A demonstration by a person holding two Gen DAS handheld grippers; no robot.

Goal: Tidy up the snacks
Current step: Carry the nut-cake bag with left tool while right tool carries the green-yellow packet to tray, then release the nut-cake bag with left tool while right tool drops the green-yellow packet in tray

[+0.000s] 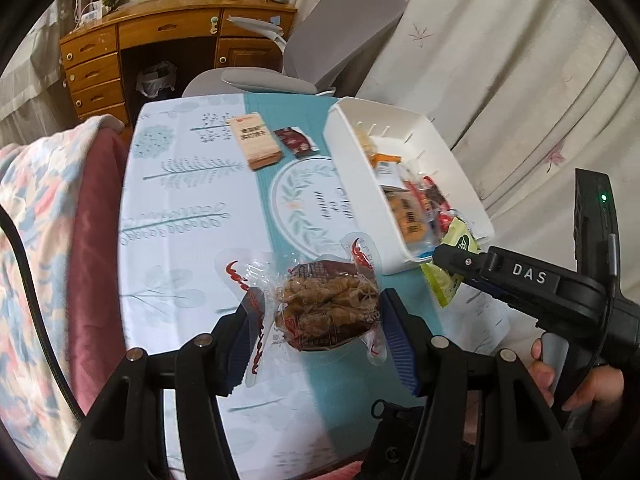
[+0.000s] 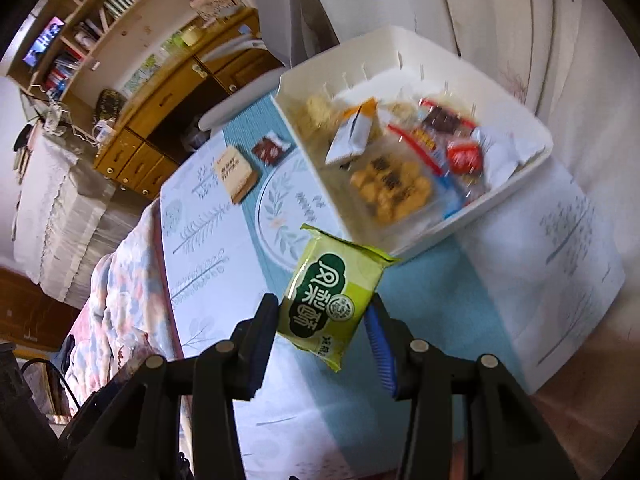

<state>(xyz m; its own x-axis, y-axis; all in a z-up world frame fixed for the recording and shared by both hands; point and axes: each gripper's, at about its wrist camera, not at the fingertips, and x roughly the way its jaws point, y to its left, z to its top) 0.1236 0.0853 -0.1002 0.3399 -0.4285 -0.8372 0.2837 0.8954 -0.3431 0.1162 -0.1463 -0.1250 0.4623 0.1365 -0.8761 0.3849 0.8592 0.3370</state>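
Currently the left gripper is clamped on a clear-wrapped brown snack pack with red print on its film, the blue pads pressing its left and right sides, so the pack hangs above the table rather than lying on it. The right gripper is likewise closed around a green pastry packet with a dark green label, gripped across its lower half and lifted clear of the tablecloth. In the left wrist view that green packet shows at about three o'clock from the brown pack, pinched by the right gripper's black fingers, just beside the near corner of the white storage bin. The bin sits on the table at roughly one o'clock from both held packs, and it already contains a mixed heap of wrapped snacks, among them orange-brown biscuits, red-wrapped pieces and a white-and-orange sachet. On the cloth at about eleven o'clock from the brown pack lie a tan rectangular snack packet and, just beside it toward the bin, a small dark red packet, both well apart from the grippers. A hand holds the right gripper's handle at the lower right. Beyond the table stand a grey office chair and a wooden desk; a floral blanket lies at nine o'clock.
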